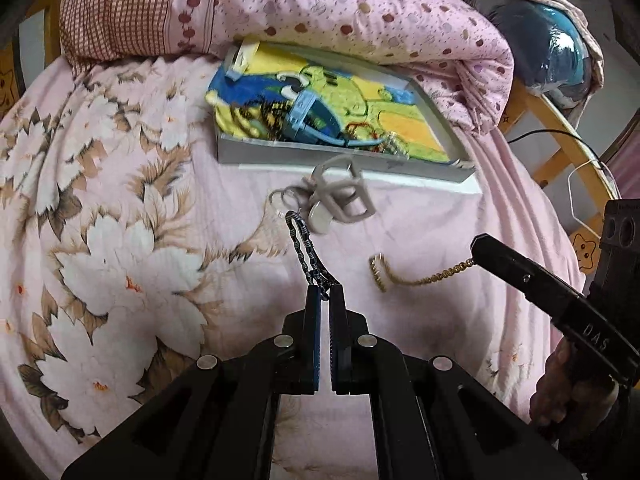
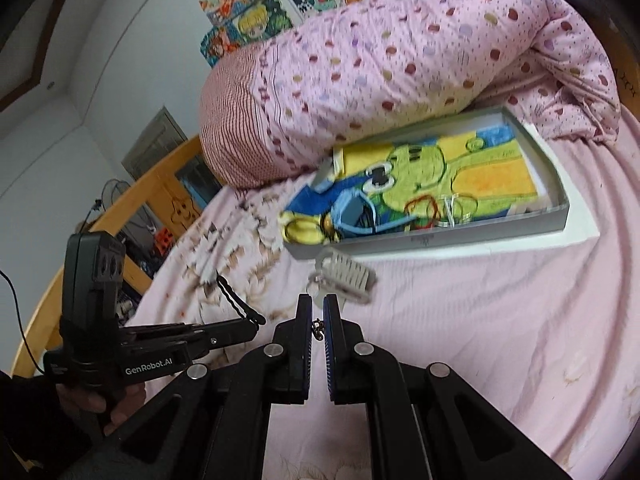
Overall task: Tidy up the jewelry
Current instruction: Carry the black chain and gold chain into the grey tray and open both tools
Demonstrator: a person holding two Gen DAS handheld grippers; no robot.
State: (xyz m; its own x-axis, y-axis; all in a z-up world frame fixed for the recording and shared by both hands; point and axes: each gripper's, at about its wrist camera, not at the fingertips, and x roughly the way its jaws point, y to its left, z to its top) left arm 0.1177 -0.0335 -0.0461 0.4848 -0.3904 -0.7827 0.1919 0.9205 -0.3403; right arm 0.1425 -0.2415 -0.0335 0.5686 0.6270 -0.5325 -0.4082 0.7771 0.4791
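While both grippers are hanging above the bed, each one is pinching a piece of jewelry. The pink flowered bedsheet (image 1: 120, 184) is spreading out on the left. Over it, the left gripper (image 1: 324, 292) is clenched on a dark chain (image 1: 306, 248). The chain is making a thin loop that is sticking up from the tips of the closed fingers. Just past the loop, a pale beige hair claw clip (image 1: 340, 196) is showing, blurred, near the front wall of the tray, and I cannot tell if it is lying on the sheet.

Behind the clip, the shallow white tray (image 1: 304, 154) is sitting on the bed against the rolled pink dotted quilt (image 1: 360, 12). A bright cartoon towel (image 1: 360, 100) is lining the tray. A blue hair clip (image 1: 304, 108) is lying on the towel, and red and yellow hair bands (image 2: 424, 208) are lying near the tray's front wall.

Further right, the right gripper (image 2: 318, 304) is clenched on a gold chain (image 1: 420, 278). The gold chain is drooping from its tips, and its free end is curling just above the sheet. A person's hand (image 1: 568, 396) is holding that gripper's handle.
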